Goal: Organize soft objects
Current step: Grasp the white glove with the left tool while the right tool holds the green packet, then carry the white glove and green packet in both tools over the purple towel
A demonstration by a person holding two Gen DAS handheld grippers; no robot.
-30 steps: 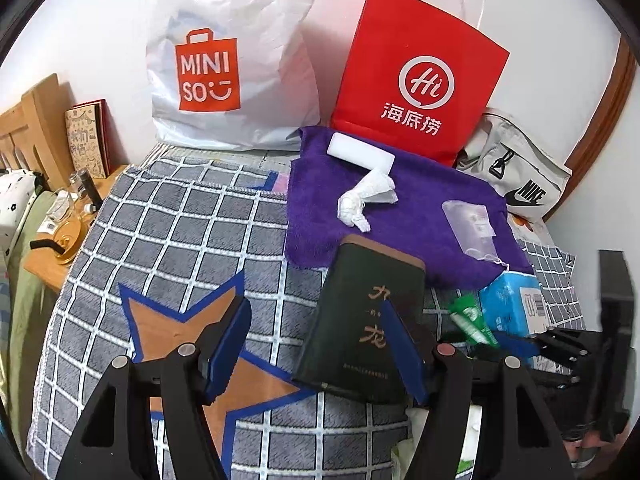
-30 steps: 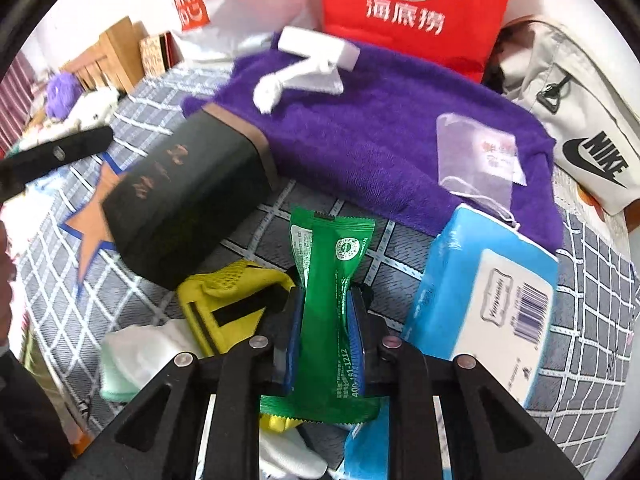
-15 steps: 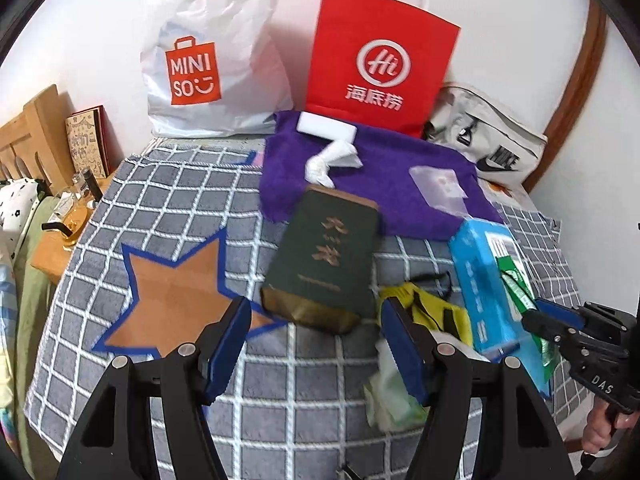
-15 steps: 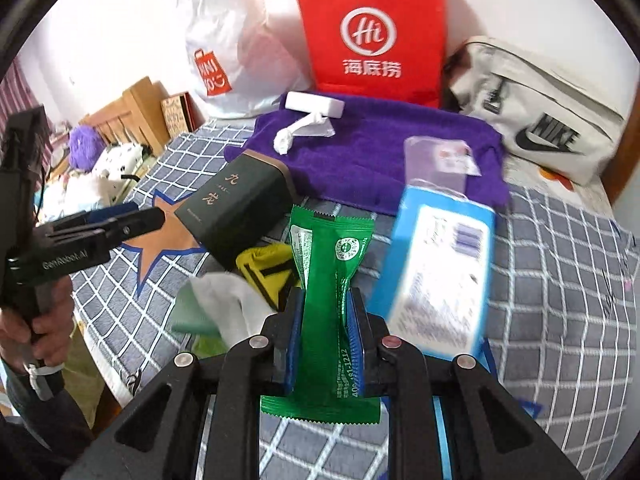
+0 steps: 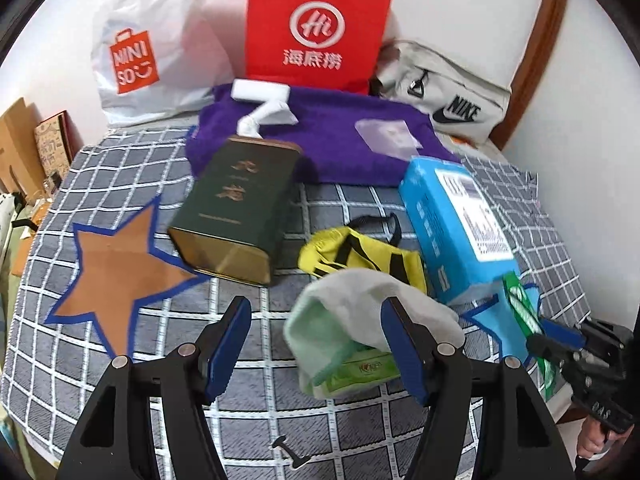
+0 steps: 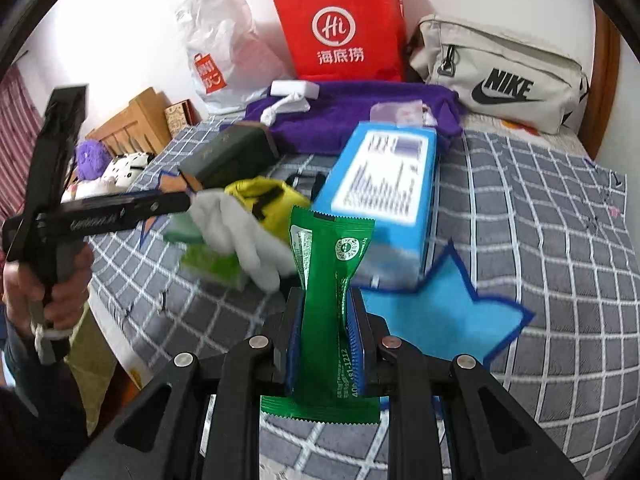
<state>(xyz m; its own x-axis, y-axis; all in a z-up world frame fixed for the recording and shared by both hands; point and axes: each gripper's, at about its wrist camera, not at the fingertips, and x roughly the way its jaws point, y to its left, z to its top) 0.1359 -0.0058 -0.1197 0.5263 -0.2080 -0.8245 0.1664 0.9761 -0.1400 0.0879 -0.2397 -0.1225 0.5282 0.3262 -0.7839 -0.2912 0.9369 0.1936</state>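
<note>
Two star patches mark the grey checked bedspread point(image 5: 120, 184) under white walls, where the left gripper point(image 5: 316, 344) gapes empty and the right gripper point(image 6: 325, 332) pinches a green packet point(image 6: 328, 272).

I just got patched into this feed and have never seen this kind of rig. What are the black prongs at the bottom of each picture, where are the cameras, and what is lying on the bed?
There is no robot arm here. A person holds a hand gripper in each hand, and each gripper carries a wide-angle camera looking forward along its two fingers. The black prongs are those fingers.

In the left wrist view, the left gripper is open, with nothing between its blue pads. In the right wrist view, the right gripper is shut on a green packet.

On the checked bedcover lie a dark green tin, a yellow bag, a white glove draped over a pale green pack, a blue tissue pack and a purple towel. An orange star and a blue star mark the cover. Shopping bags stand against the wall.
</note>
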